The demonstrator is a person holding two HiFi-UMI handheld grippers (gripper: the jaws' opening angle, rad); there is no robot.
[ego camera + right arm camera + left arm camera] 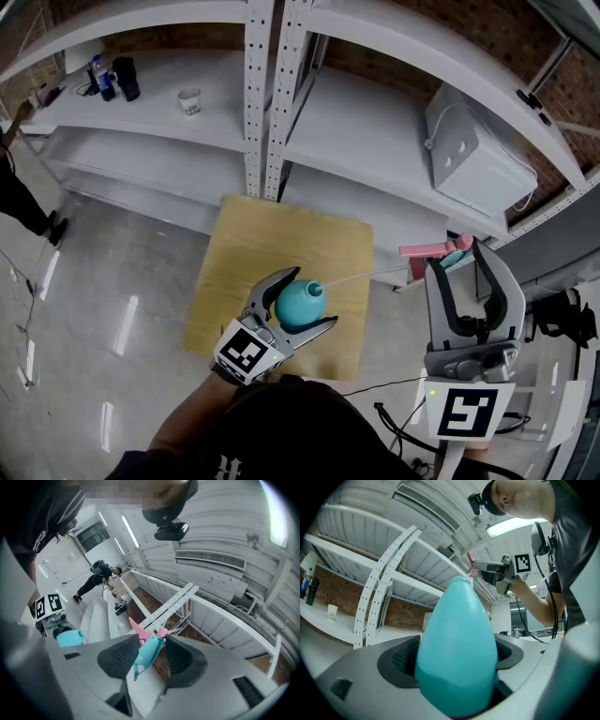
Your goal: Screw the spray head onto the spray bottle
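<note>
Left claw [311, 298] clamped on the teal egg-shaped plastic bottle [298, 305], right claw [459, 255] pinching the pink-and-teal spray head [429, 249] above the wooden table [244, 244]: a tilted approach might cross-thread it or kink its thin white tube [366, 277]

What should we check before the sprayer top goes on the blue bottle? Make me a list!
1. Bottle held firmly: the left gripper has its jaws pressed on the spray bottle. Ok.
2. Top held firmly: the right gripper is clamped on the spray head. Ok.
3. Bottle neck bare, no cap on it. Ok.
4. Thin tube aimed at the neck. Ok.
5. Tube tip inside the opening. Cannot tell.
6. Spray head sitting on the neck, ready to twist: it is apart from the bottle, off to one side. Not ok.
</note>
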